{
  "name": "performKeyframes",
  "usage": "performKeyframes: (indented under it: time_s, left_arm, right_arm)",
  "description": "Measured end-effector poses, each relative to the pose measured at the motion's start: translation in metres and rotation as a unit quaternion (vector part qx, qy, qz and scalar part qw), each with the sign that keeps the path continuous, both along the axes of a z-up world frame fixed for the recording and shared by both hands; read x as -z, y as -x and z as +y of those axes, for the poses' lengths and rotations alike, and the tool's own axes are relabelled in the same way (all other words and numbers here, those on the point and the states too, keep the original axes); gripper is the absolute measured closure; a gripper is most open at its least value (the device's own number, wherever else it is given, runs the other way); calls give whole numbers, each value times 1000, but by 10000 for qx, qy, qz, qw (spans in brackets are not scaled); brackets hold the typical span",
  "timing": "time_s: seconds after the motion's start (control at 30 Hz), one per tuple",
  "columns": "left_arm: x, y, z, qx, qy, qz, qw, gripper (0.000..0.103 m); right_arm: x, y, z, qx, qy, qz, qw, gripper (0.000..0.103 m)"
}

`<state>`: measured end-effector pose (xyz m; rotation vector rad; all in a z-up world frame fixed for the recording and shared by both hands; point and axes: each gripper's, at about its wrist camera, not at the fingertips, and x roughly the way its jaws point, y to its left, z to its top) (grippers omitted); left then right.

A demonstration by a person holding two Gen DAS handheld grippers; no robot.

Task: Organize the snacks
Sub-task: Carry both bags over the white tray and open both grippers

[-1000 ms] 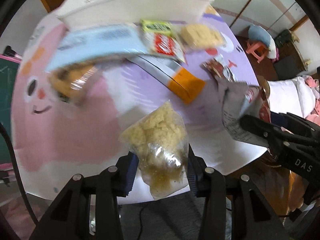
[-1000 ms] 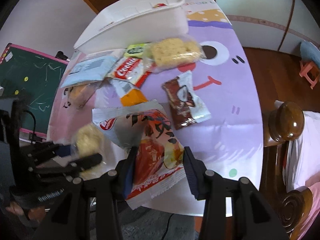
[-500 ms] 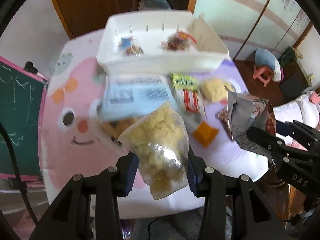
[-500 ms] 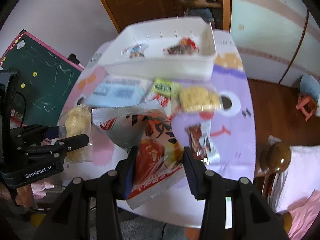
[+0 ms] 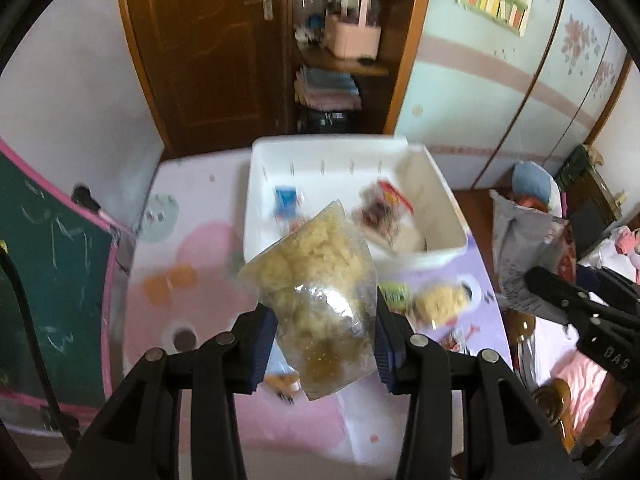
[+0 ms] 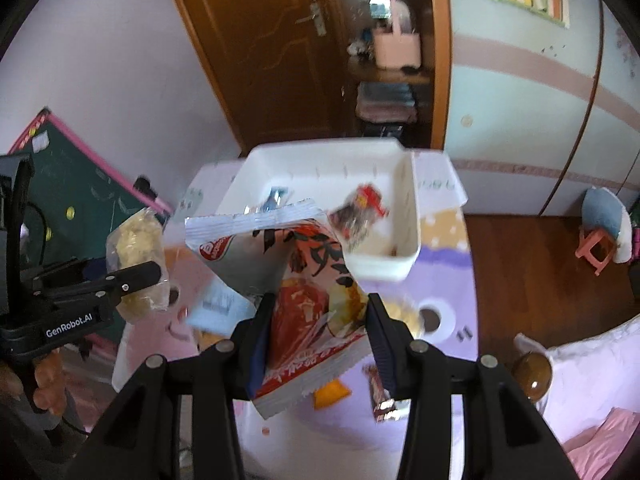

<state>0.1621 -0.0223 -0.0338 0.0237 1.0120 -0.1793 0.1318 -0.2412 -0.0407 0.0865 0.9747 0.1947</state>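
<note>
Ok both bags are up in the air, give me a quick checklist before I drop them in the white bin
1. Left gripper pinching the clear bag: ok.
2. Right gripper pinching the red bag: ok.
3. Both bags clear of the table: ok.
4. White bin has free floor space: ok, only two small packets inside.
5. Bags directly over the bin: cannot tell.
6. Loose snacks remaining on the table: not ok, several left.
</note>
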Motion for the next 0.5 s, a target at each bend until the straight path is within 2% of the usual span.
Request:
performKeyframes:
  time_s: [0.23,0.5]
  left_arm:
    - [-42,-44,2,4,-59,-578,9983,61]
    - [-63,-90,-2,-10,-98,-949,9954,61]
  right_arm:
    - [-36,-39,-3,330,181,-344,9987,59]
    - [-61,-76,-1,533,229,-706,9958,59]
